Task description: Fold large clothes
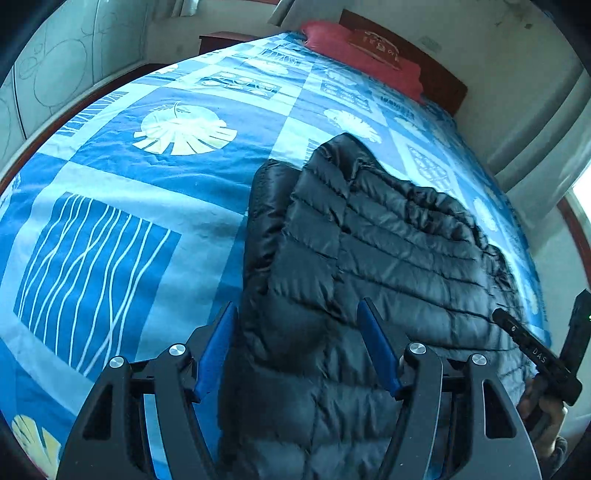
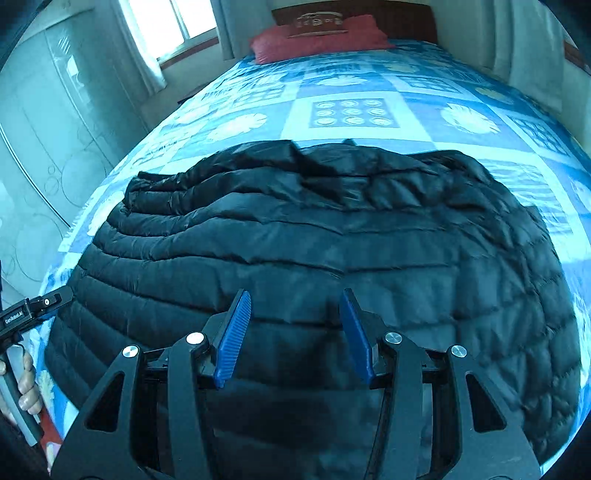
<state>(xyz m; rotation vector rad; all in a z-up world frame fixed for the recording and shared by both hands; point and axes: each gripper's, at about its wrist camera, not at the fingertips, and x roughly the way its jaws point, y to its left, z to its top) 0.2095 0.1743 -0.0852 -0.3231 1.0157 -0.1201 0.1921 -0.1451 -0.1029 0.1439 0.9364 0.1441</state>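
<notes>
A black quilted puffer jacket (image 1: 369, 258) lies flat on the bed, also filling the right wrist view (image 2: 314, 251). My left gripper (image 1: 297, 314) is open above the jacket's left edge, with nothing between its blue pads (image 1: 218, 350). My right gripper (image 2: 295, 299) is open above the jacket's near part, empty. The right gripper's body also shows at the right edge of the left wrist view (image 1: 535, 354). The left gripper's body shows at the left edge of the right wrist view (image 2: 29, 314).
The bed has a blue patterned bedspread (image 1: 147, 206). A red pillow (image 2: 317, 40) lies against the dark headboard (image 1: 439, 74). A wardrobe (image 2: 48, 129) stands beside the bed, a window (image 2: 173, 22) behind it.
</notes>
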